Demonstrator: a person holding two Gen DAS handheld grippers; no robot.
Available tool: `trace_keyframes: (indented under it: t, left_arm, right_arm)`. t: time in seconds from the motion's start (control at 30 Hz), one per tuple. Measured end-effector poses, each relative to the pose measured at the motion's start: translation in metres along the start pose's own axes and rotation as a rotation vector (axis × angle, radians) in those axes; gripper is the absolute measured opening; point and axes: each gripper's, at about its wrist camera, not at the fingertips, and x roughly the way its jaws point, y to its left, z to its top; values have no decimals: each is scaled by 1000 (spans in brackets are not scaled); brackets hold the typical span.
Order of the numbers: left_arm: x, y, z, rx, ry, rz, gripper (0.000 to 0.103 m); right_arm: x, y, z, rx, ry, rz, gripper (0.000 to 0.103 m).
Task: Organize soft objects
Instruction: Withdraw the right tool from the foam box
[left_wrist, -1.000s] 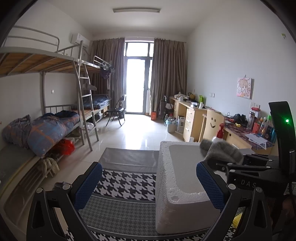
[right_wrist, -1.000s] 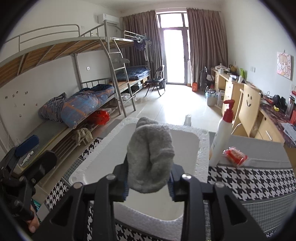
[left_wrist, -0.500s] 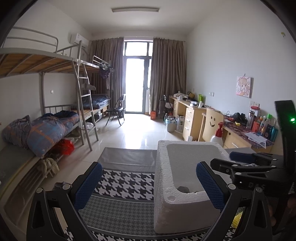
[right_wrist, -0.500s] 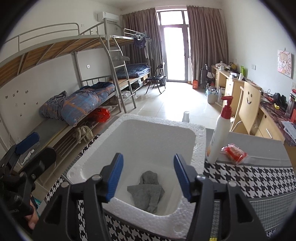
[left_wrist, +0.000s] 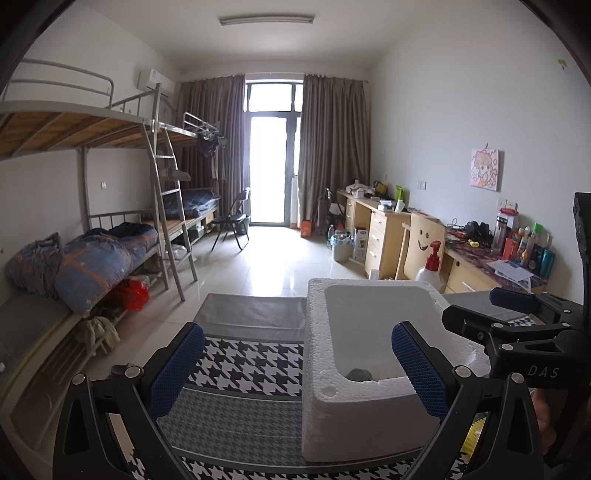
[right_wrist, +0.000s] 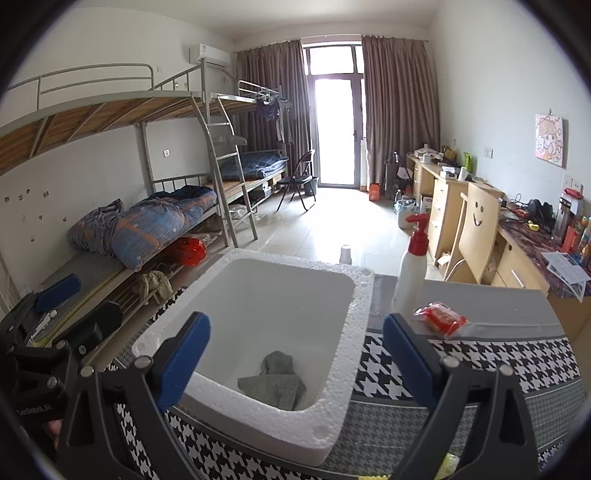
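A grey sock (right_wrist: 275, 384) lies crumpled on the bottom of the white foam box (right_wrist: 354, 332), near its front wall. My right gripper (right_wrist: 295, 317) hovers above the box's near rim. Its jaws are opening wide and nothing is between them; the sock lies loose below. In the left wrist view only the sock's top (left_wrist: 360, 374) peeks over the box's front wall (left_wrist: 314, 387). My left gripper (left_wrist: 295, 328) is open and empty, just left of the box. The right gripper's fingers (left_wrist: 480, 325) reach in from the right over the box.
The box stands on a table with a houndstooth cloth (right_wrist: 480, 362). A white pump bottle with a red top (right_wrist: 410, 280) and a red packet (right_wrist: 441, 319) sit right of the box. Bunk beds line the left wall, desks the right.
The right gripper let go of the grey sock, which dropped into the foam box. Its jaws spread wide and it drew back a little. The left gripper stayed still.
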Motion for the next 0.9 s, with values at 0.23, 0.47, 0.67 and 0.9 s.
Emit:
trace_keyframes:
  t: [0.23, 0.47, 0.67, 0.9]
  left_arm:
    - [-5, -7, 0, 5, -6, -8, 102]
    - [-9, -18, 1, 15, -6, -21, 102]
    - [-16, -26, 2, 27, -17, -27, 102]
    - [-21, -31, 2, 30, -24, -34, 102]
  right_arm:
    - [-10, -7, -2, 12, -21, -1, 97]
    - [-20, -11, -4, 24, -38, -5, 97]
    - [-28, -15, -6, 30, -56, -6, 97]
    - [-37, -17, -10, 28, -70, -12, 97]
